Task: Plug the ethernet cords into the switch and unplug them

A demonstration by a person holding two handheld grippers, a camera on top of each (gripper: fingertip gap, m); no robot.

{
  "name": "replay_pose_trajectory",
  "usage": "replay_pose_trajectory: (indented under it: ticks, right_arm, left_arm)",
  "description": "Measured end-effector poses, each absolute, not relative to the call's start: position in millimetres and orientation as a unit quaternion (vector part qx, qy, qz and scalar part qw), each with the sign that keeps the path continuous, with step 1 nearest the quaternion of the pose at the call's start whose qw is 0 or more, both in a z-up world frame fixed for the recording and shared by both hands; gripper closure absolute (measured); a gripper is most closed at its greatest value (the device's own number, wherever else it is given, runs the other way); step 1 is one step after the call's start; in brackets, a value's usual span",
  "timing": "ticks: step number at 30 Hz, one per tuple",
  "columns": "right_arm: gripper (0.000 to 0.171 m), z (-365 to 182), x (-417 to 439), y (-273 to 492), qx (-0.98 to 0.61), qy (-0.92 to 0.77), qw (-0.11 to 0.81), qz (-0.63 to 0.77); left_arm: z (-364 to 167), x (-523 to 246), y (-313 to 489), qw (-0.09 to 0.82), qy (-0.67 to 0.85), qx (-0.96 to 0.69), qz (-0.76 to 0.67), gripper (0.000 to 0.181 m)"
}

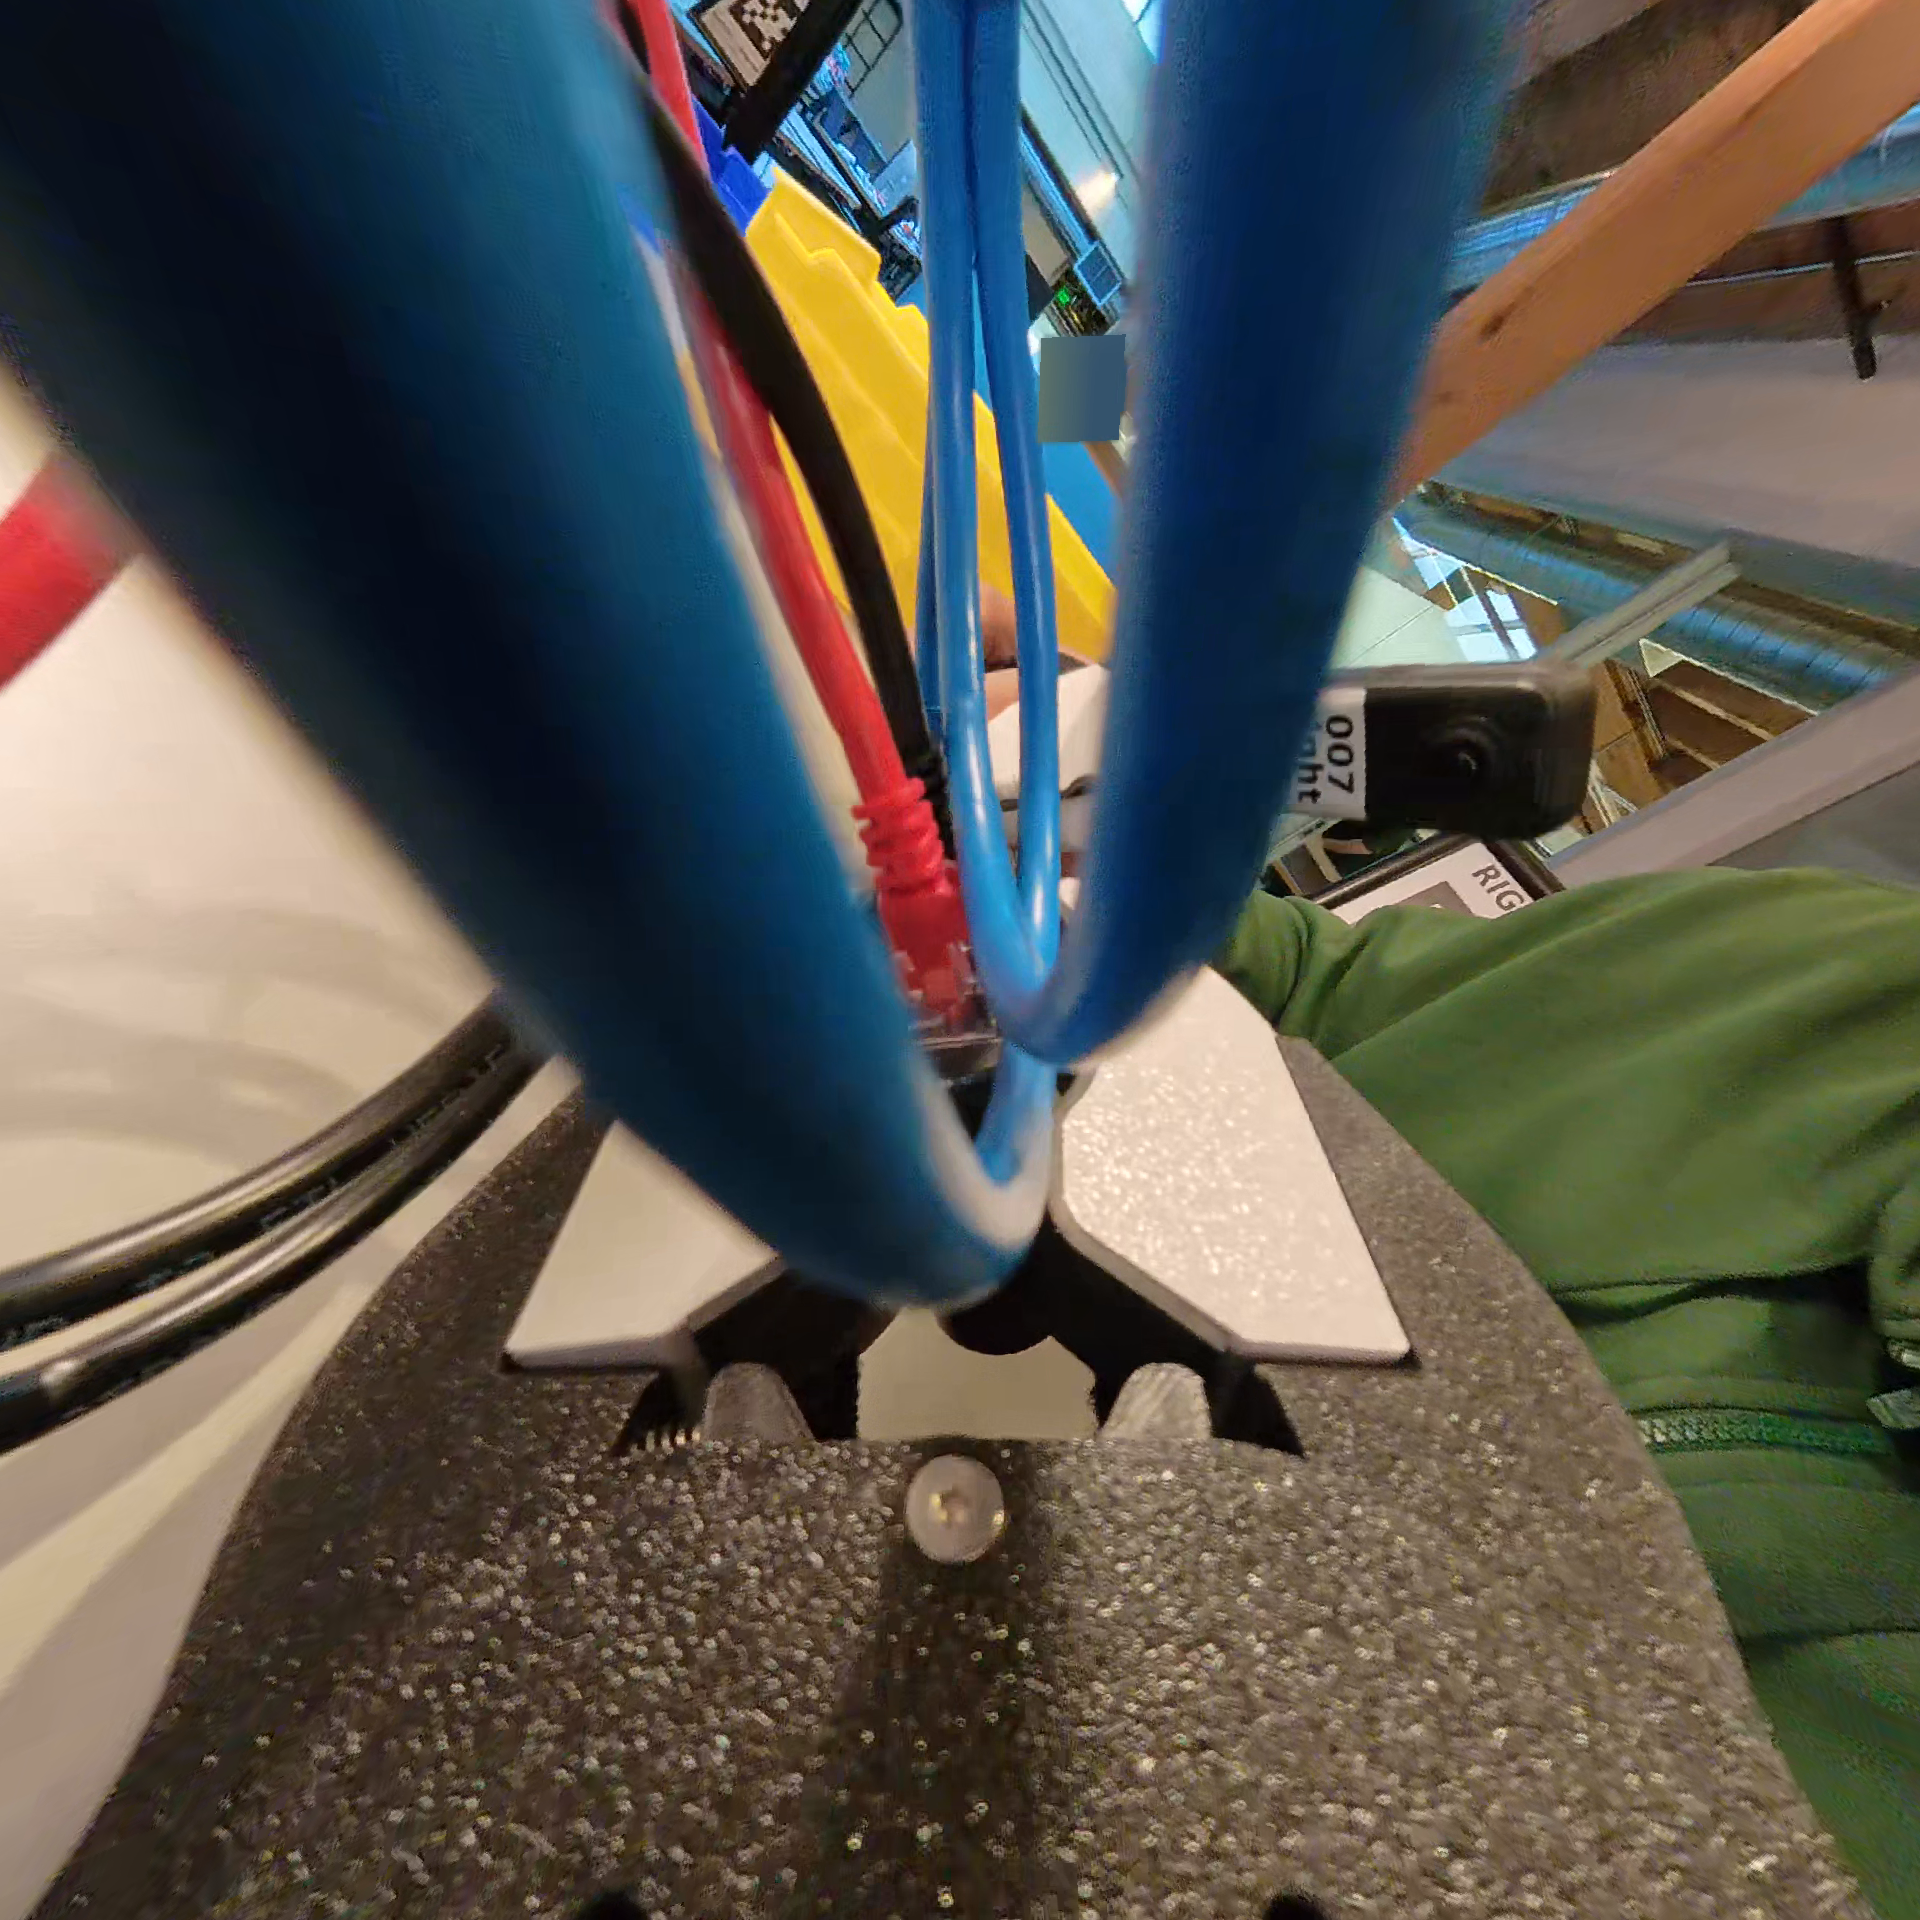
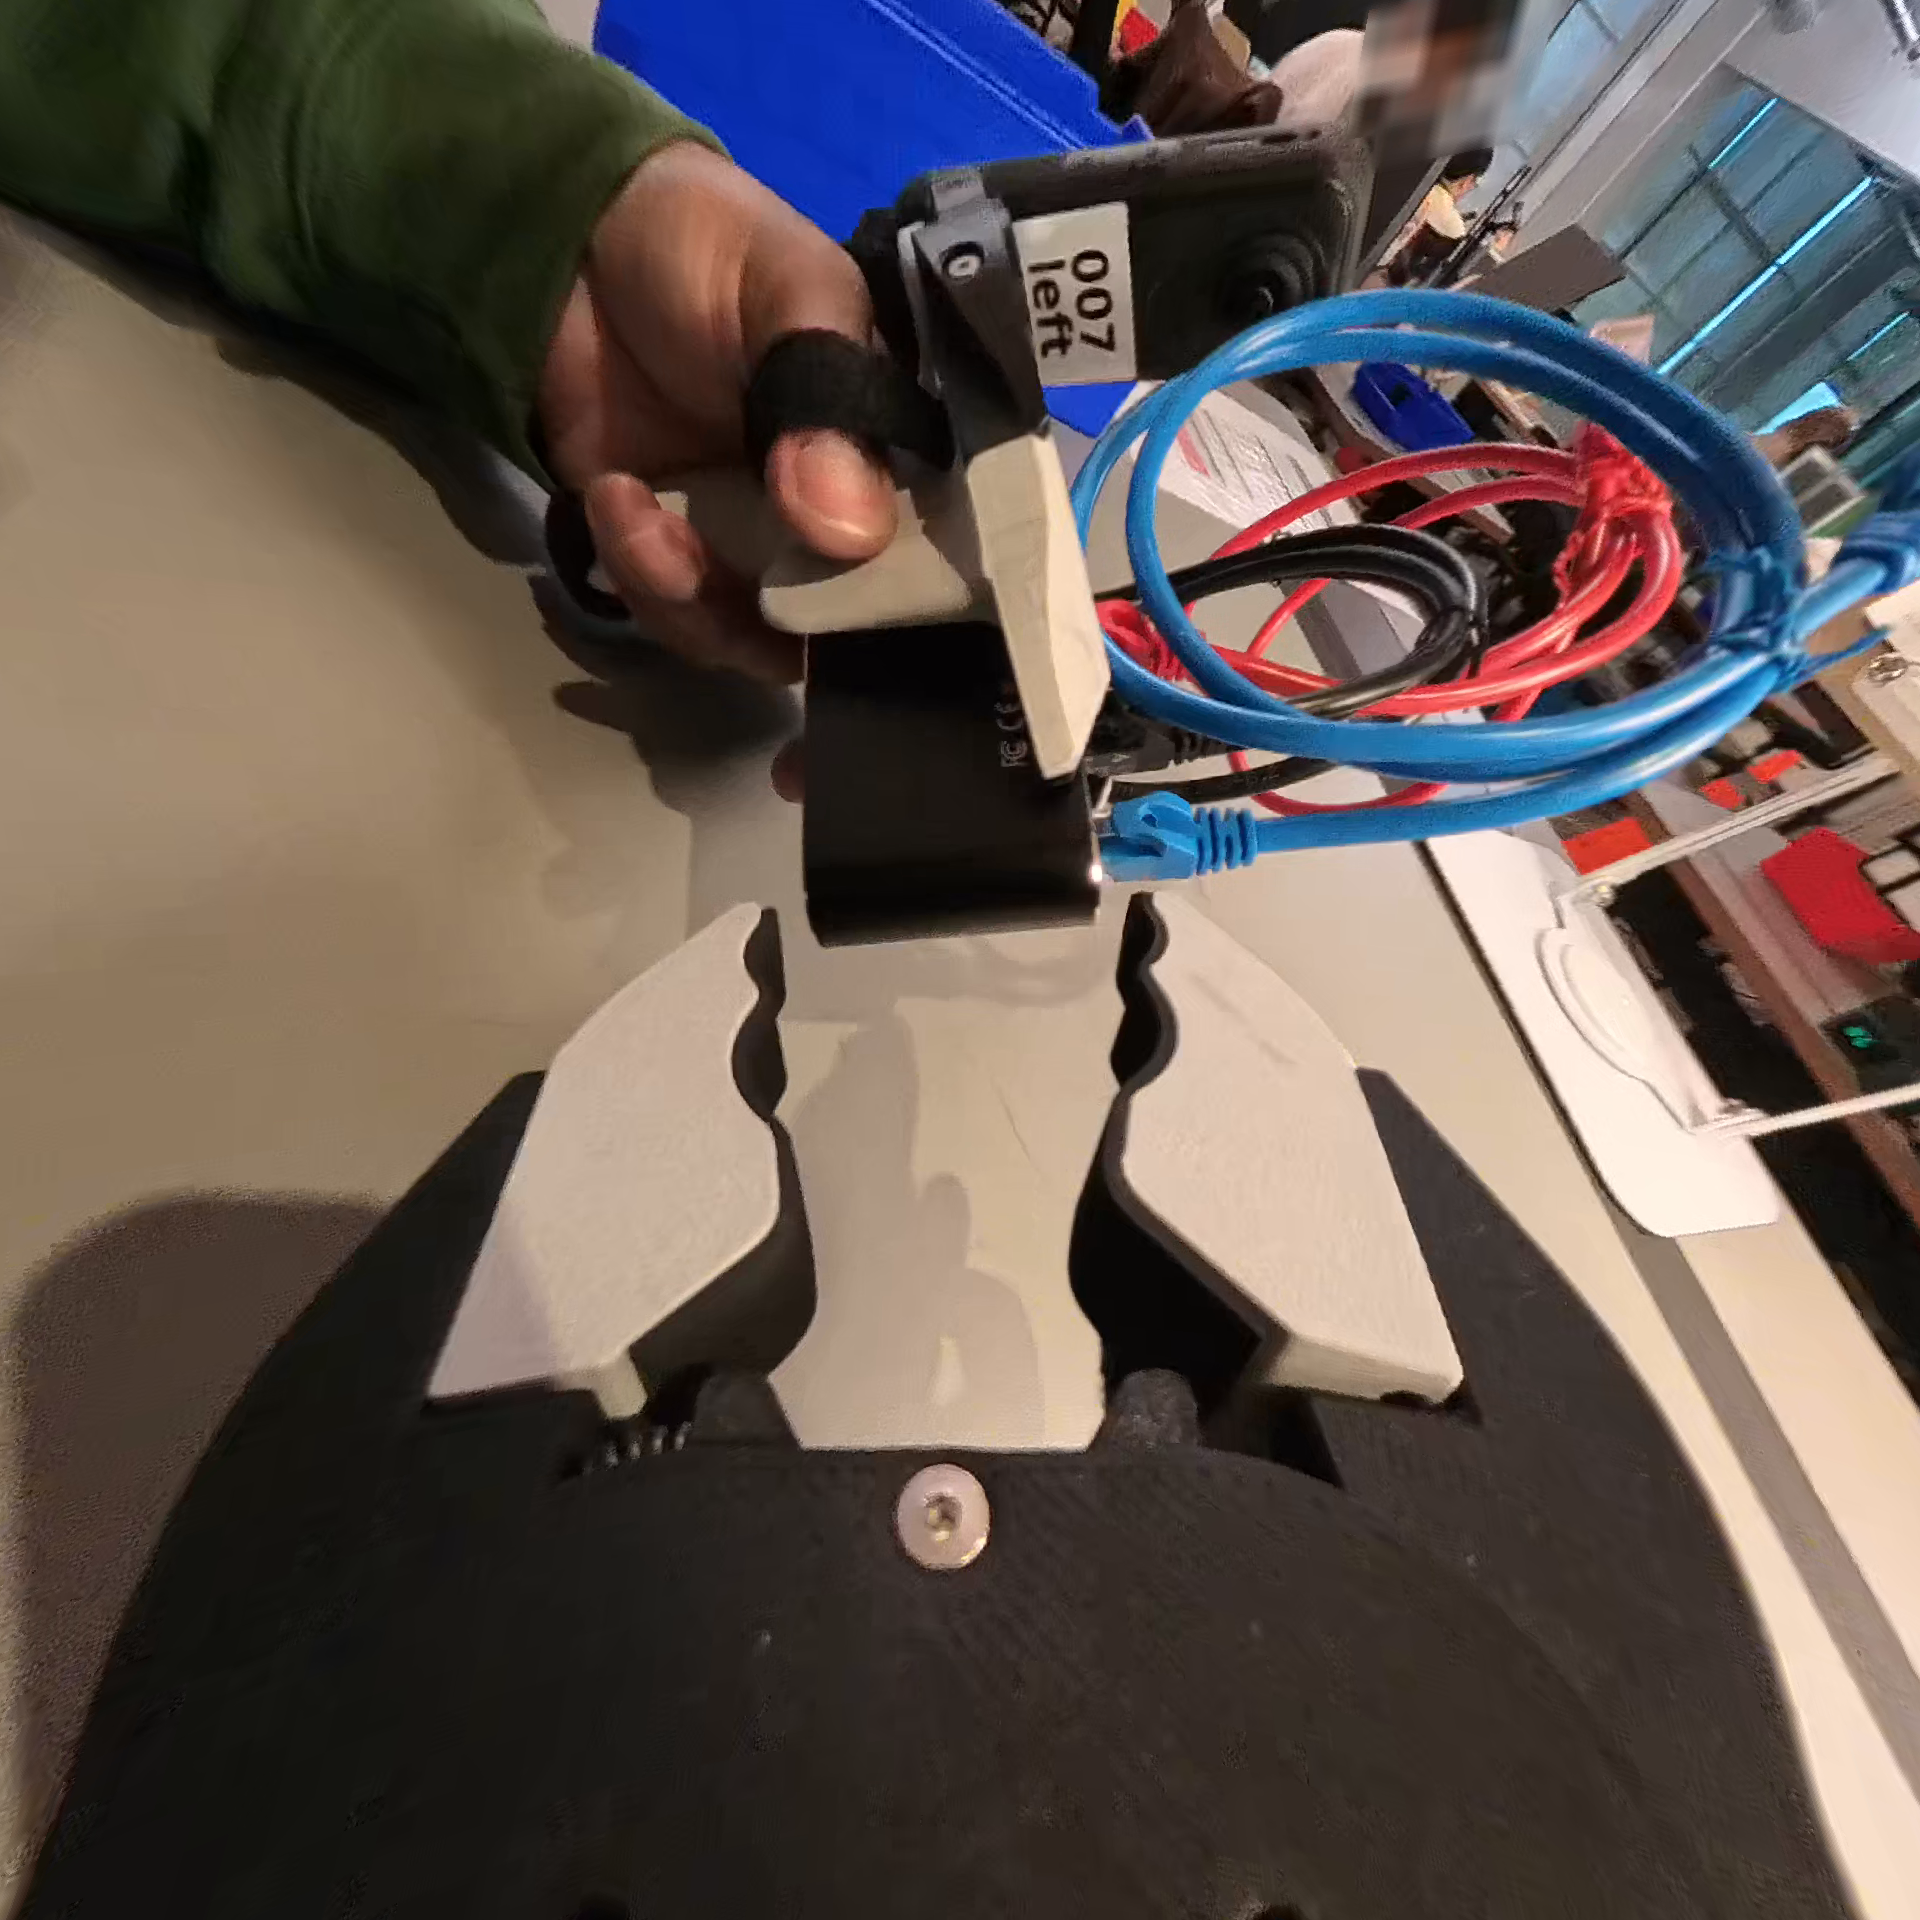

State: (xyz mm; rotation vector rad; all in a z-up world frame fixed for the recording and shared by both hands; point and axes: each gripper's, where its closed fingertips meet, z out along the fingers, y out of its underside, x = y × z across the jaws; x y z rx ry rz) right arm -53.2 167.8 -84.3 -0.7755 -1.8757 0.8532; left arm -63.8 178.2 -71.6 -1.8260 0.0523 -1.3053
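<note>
In the right wrist view, my left gripper (image 2: 1049, 727) is shut on the black switch (image 2: 914, 800) and holds it just above the white table (image 2: 312, 831). A blue ethernet plug (image 2: 1153, 836) sits in a port on the switch's right side. Coiled blue (image 2: 1455, 343), red (image 2: 1455, 488) and black (image 2: 1351, 561) cords hang off that side. My right gripper (image 2: 951, 920) is open and empty, its tips just short of the switch's near end. In the left wrist view, my left gripper (image 1: 1023, 1049) is nearly closed. Blue cord loops (image 1: 997, 520) and a red plug (image 1: 914, 894) crowd its tips.
A hand in a green sleeve (image 2: 260, 177) holds the left gripper. A blue bin (image 2: 831, 83) and a yellow bin (image 1: 862, 343) stand behind. A black power cord (image 1: 260, 1195) lies on the table. A clear stand (image 2: 1662, 1039) sits at the right table edge.
</note>
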Motion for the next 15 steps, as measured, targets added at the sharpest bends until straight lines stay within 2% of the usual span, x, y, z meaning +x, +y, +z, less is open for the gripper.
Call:
replay_pose_trajectory:
  ticks: [1,7,9,12,15]
  right_arm:
    - [0.109,-85,-54,167,-0.312,-0.76,0.458,0.338]
    - [0.116,-97,-63,173,-0.329,-0.767,0.478,0.274]
    - [0.116,-98,-65,174,-0.344,-0.759,0.478,0.278]
    - [0.116,-92,-67,173,-0.357,-0.741,0.483,0.3]
    - [0.116,-89,-68,174,-0.353,-0.737,0.496,0.293]
  left_arm:
    - [-72,-63,179,0.432,0.019,-0.733,-0.524,0.084]
    - [-76,-65,182,0.432,0.002,-0.745,-0.509,0.153]
    - [-75,-66,184,0.439,0.002,-0.747,-0.499,0.151]
    - [-66,-66,184,0.444,-0.001,-0.737,-0.509,0.13]
    - [-64,-66,185,0.44,-0.012,-0.732,-0.52,0.118]
